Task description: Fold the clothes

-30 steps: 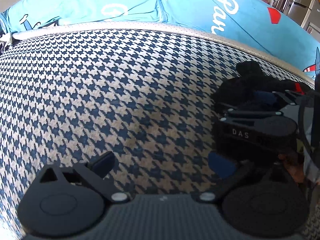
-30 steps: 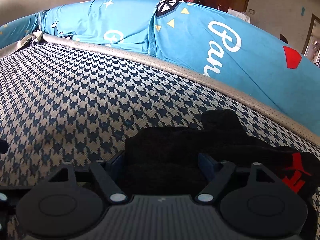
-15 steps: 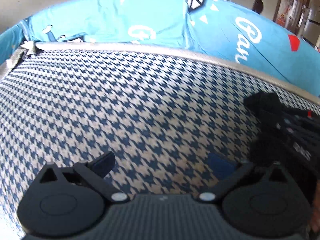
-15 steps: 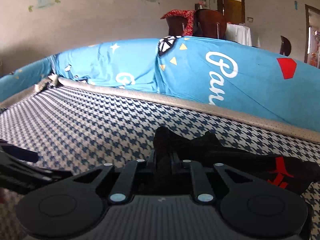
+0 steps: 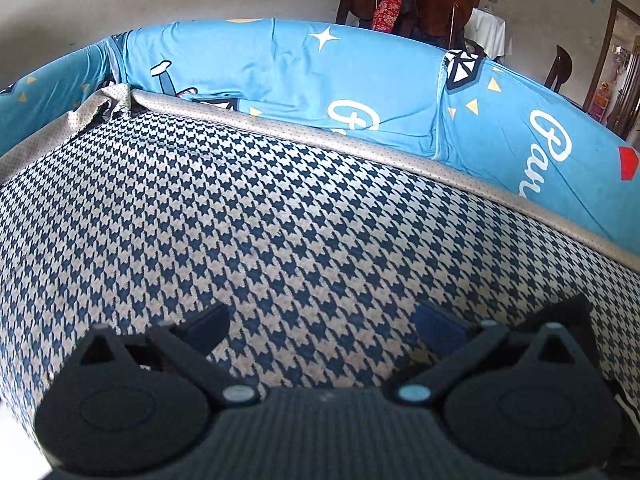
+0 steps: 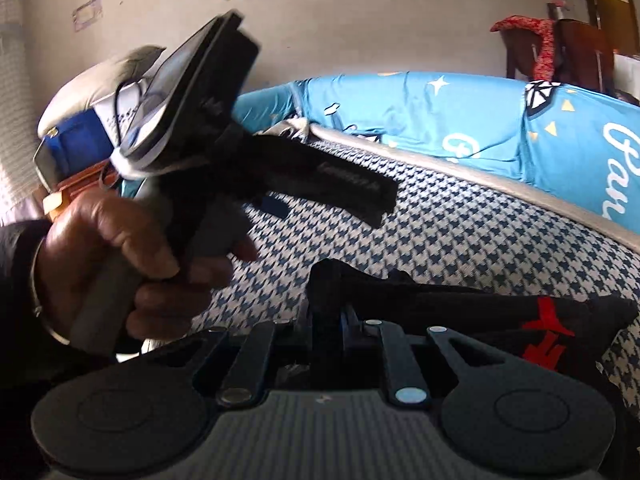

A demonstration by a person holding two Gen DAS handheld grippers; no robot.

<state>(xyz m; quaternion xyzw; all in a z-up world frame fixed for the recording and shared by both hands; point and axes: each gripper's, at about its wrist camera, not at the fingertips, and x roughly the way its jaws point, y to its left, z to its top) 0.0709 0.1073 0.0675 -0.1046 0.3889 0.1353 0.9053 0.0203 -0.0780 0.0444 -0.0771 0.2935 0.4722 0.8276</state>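
Two tools differ: the right tool [image 6: 334, 322], low in its frame, pinches the black garment [image 6: 460, 300] though its jaws are easing apart, risking a slip, while the left tool [image 5: 322, 326] gapes empty over the houndstooth bed [image 5: 280, 220].

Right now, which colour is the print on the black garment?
Red, on the black garment pinched in the right gripper; the right wrist view shows it best.
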